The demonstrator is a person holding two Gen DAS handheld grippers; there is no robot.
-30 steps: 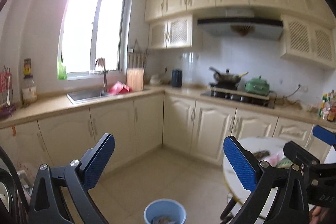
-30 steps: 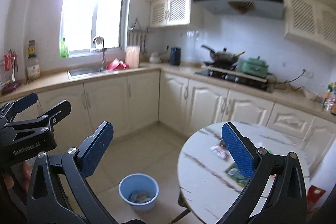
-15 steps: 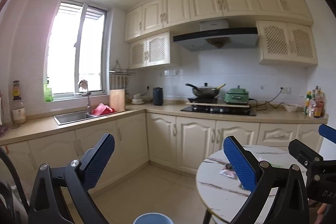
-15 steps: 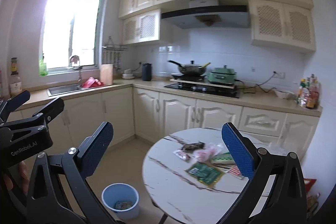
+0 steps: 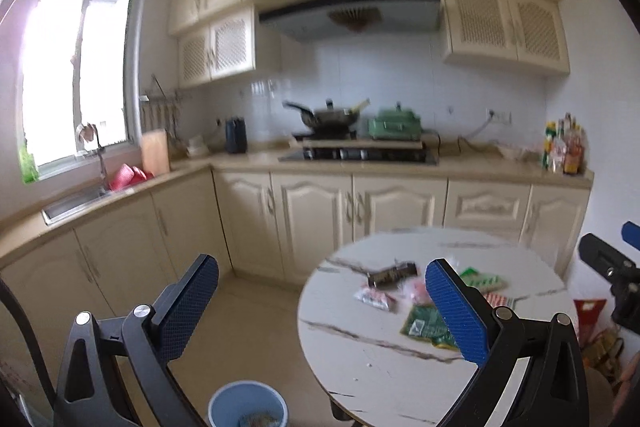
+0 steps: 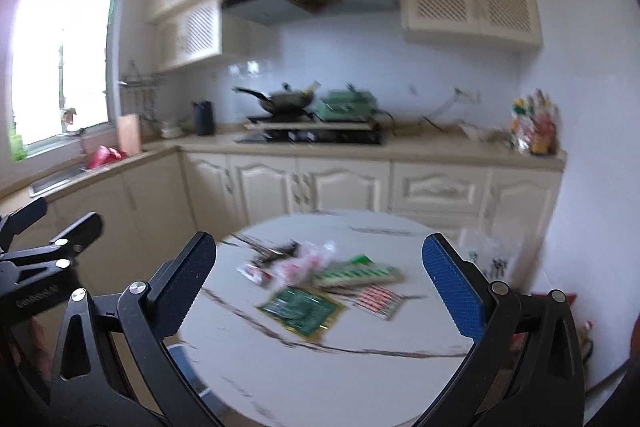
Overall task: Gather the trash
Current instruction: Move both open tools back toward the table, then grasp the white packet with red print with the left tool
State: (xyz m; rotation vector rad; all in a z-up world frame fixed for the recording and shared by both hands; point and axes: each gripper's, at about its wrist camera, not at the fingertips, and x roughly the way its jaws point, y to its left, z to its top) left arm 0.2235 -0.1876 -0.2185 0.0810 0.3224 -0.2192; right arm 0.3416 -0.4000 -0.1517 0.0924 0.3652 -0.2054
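Observation:
A round white marble-look table [image 6: 304, 367] holds several pieces of trash: a green wrapper [image 6: 301, 310], a green-and-white packet [image 6: 356, 273], a red-striped packet [image 6: 376, 301], a pink-white wrapper [image 6: 302, 263] and a dark wrapper [image 6: 276, 251]. The table also shows in the left wrist view [image 5: 360, 359], with the green wrapper [image 5: 424, 325] and dark wrapper [image 5: 390, 273]. A blue bin [image 5: 248, 405] stands on the floor left of the table. My left gripper [image 5: 322, 311] is open and empty. My right gripper [image 6: 320, 291] is open and empty above the table.
Cream kitchen cabinets and a counter [image 5: 360, 163] run along the back and left walls, with a stove and wok [image 5: 328, 119], a sink [image 5: 76, 201] and bottles [image 6: 534, 129]. A red bag [image 5: 588, 311] lies on the floor right of the table.
Both views have swung right and tilted down. The table and its trash now fill more of each view, and the bin is back in the left wrist view. Both grippers stay open.

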